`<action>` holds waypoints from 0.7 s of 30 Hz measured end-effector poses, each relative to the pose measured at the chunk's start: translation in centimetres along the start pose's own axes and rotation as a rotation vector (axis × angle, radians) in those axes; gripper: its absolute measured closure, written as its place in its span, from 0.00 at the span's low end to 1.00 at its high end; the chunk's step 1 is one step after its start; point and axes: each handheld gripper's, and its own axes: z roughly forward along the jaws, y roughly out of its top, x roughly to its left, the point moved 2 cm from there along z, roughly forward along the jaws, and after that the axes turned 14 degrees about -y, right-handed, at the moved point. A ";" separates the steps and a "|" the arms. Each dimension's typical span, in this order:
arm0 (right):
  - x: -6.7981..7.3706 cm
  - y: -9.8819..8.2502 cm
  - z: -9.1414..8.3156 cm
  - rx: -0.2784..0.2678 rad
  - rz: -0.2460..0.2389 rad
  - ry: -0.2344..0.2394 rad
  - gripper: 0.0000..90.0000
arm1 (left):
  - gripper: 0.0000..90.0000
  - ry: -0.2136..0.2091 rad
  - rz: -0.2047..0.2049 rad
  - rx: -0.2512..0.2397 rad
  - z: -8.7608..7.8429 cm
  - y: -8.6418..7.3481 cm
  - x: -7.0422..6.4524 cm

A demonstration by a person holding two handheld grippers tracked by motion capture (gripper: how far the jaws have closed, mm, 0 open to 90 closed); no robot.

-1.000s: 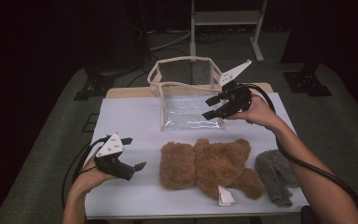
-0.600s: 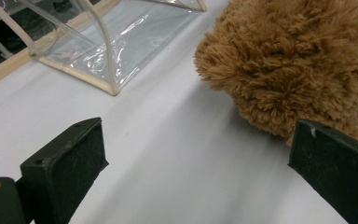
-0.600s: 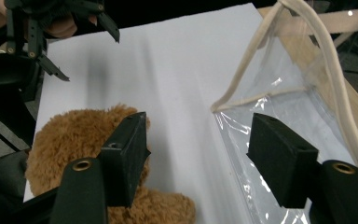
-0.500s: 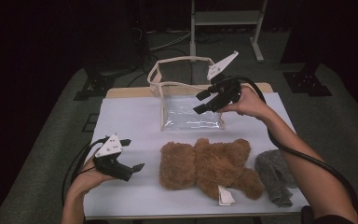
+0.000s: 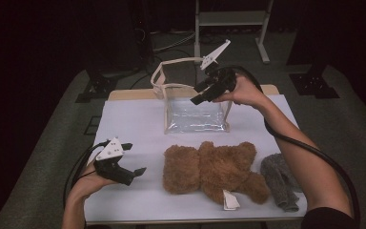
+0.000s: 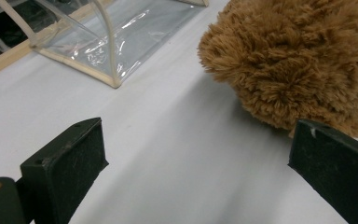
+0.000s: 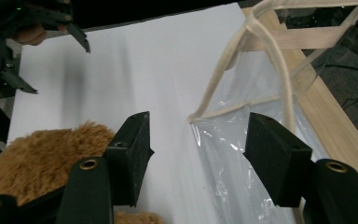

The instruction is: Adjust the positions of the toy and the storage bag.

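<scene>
— Where are your right gripper (image 5: pixel 201 93) jaws?
— Yours hang over the clear plastic bag with cream trim (image 5: pixel 196 114), its rim below and between them; they have just been closing but grip nothing.
— And your left gripper (image 5: pixel 134 159)?
— Its jaws gape empty above the desk (image 5: pixel 133 124), the fluffy brown teddy bear (image 5: pixel 214 169) just beyond them.
</scene>
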 end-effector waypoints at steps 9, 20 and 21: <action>-2.0 0.6 1.2 0.037 0.015 -0.029 0.46 | 0.03 -0.003 -0.002 0.000 0.0 -0.1 0.0; -3.9 -0.1 2.2 0.071 0.068 -0.055 0.55 | 0.03 -0.007 0.001 0.008 0.1 -0.2 0.0; -4.1 -0.3 2.4 0.076 0.074 -0.062 0.57 | 0.03 -0.007 0.002 0.010 0.1 -0.2 0.0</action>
